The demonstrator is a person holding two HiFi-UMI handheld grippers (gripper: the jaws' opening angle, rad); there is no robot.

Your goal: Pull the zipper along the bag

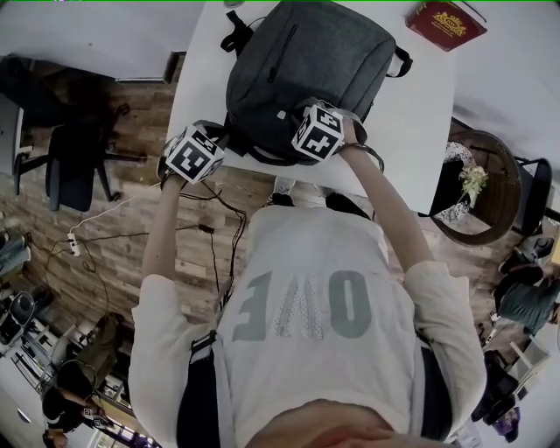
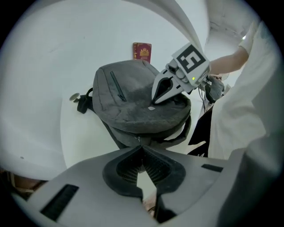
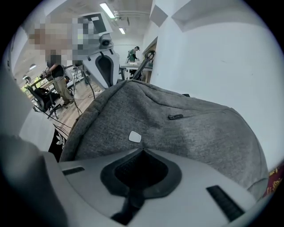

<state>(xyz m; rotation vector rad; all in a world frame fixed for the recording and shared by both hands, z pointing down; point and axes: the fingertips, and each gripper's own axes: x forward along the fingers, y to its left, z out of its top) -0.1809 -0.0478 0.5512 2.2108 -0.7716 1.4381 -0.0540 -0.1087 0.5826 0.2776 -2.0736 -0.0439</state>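
Note:
A grey backpack [image 1: 306, 61] lies on the white table [image 1: 411, 114]. My left gripper [image 1: 197, 150] is at the bag's near left edge. In the left gripper view its jaws [image 2: 141, 146] are closed, with the small zipper pull [image 2: 138, 140] right at the tips. My right gripper [image 1: 317, 131] stands on the bag's near top. From the left it appears as white fingers [image 2: 154, 101] closed and pointing down beside a small white label [image 2: 151, 107]. In its own view the jaws [image 3: 142, 150] meet against the grey fabric [image 3: 186, 133]; whether cloth is pinched is hidden.
A red booklet [image 1: 444, 22] lies at the table's far right corner. A closed pocket zipper [image 3: 175, 117] crosses the bag's face. A wicker basket [image 1: 486, 188] stands on the floor at the right, an office chair [image 1: 74, 162] and cables at the left.

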